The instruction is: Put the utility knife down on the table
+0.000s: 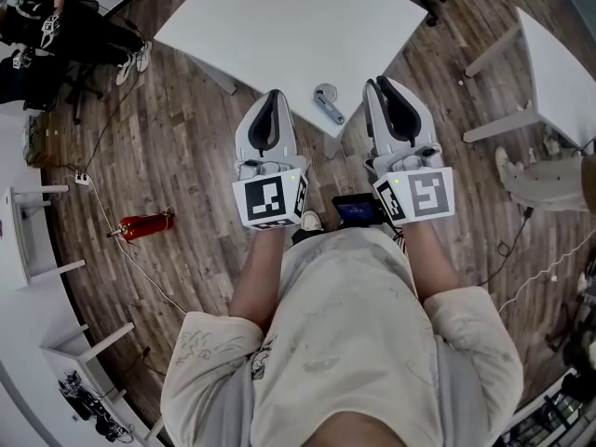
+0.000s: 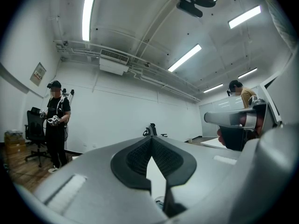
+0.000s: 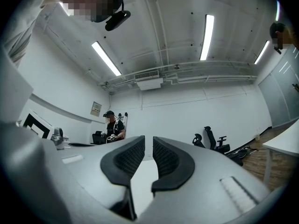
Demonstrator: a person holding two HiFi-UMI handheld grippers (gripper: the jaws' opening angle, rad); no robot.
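The utility knife (image 1: 328,102), grey with a round end, lies on the white table (image 1: 279,26) near its front edge. In the head view it sits between my two grippers, touching neither. My left gripper (image 1: 273,96) is held level just left of the knife, its black pads (image 2: 135,157) meeting at the tips with nothing in them. My right gripper (image 1: 379,84) is just right of the knife and points slightly upward. A narrow gap shows between its pads (image 3: 128,157), and that gap holds nothing.
A red fire extinguisher (image 1: 146,224) lies on the wood floor to the left. Another white table (image 1: 559,73) stands at the right, and white furniture (image 1: 28,231) lines the left side. A person (image 2: 56,120) stands across the room, and office chairs (image 3: 212,139) stand by the far wall.
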